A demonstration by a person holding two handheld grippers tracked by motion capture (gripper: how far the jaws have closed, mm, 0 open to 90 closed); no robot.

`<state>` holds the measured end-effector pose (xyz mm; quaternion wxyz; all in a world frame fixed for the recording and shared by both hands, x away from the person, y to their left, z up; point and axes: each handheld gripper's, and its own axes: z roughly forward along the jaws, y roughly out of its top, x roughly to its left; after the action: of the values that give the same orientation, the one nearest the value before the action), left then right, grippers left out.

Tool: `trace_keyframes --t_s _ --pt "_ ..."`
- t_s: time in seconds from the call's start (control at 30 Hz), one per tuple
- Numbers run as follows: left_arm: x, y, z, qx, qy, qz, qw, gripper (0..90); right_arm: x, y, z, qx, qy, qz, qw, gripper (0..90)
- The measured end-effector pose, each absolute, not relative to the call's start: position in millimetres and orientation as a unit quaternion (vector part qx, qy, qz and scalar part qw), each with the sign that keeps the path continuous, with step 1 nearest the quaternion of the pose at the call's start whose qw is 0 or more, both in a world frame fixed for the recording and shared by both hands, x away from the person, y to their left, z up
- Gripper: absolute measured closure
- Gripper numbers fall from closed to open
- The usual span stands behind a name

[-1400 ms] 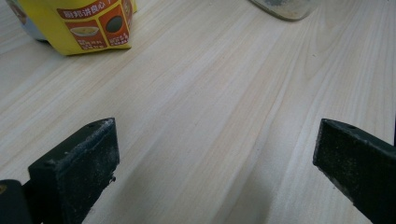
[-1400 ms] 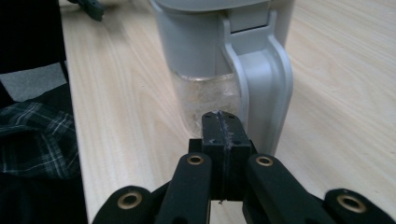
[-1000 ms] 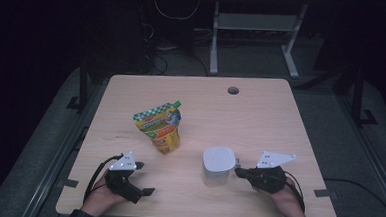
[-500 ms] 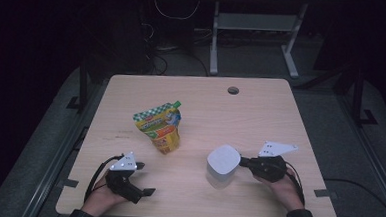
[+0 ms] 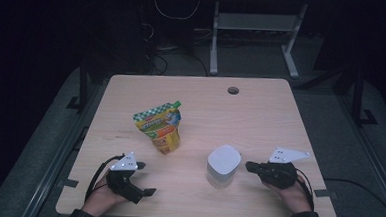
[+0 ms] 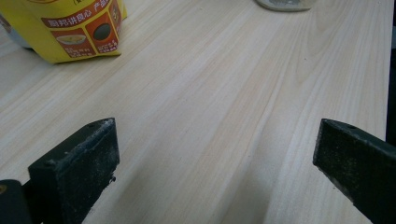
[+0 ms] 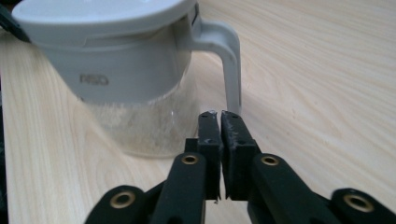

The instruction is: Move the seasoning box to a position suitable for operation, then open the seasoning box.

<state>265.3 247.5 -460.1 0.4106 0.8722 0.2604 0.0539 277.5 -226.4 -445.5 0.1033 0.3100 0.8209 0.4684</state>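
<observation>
A clear jar point(image 5: 223, 165) with a grey lid stands upright on the table's front right; in the right gripper view the jar point(image 7: 126, 70) shows white grains inside, its handle point(image 7: 231, 60) toward me. My right gripper point(image 5: 250, 166) points at that handle from the right. Its jaws point(image 7: 218, 114) stand almost together with a thin slit, have just been opening, and hold nothing; the tips sit just short of the handle. A yellow and green pouch point(image 5: 160, 127) stands at centre left. My left gripper point(image 5: 145, 178) rests open near the front left edge, jaws wide over bare wood point(image 6: 215, 149).
The wooden table point(image 5: 261, 112) has a round cable hole point(image 5: 233, 90) at the back. The pouch's base point(image 6: 70, 28) and the jar's bottom point(image 6: 285, 3) lie ahead of the left gripper. Dark floor and a white desk frame point(image 5: 255, 26) lie beyond the table.
The jar, tipped half a second ago with the right gripper at its handle, now stands upright. The right gripper has drawn back slightly to the right. The left gripper has not moved.
</observation>
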Motion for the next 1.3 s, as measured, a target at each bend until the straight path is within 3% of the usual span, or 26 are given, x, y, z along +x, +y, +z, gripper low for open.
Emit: trace_keyframes --t_s 0.1,0.33,0.6,1.3 --pt "265 246 -459 0.873 0.258 0.055 0.41 0.0 276 -231 -446 0.316 0.819 0.467 0.108 76.6" --pt "264 239 -455 0.872 0.253 0.055 0.415 0.0 276 -239 -451 0.349 0.808 0.456 0.131 40.9" --pt "265 225 -449 0.873 0.243 0.053 0.42 0.0 280 -249 -461 0.382 0.797 0.445 0.145 23.0" --pt "269 196 -433 0.862 0.242 0.057 0.442 0.0 291 -252 -477 0.404 0.806 0.402 0.161 17.6"
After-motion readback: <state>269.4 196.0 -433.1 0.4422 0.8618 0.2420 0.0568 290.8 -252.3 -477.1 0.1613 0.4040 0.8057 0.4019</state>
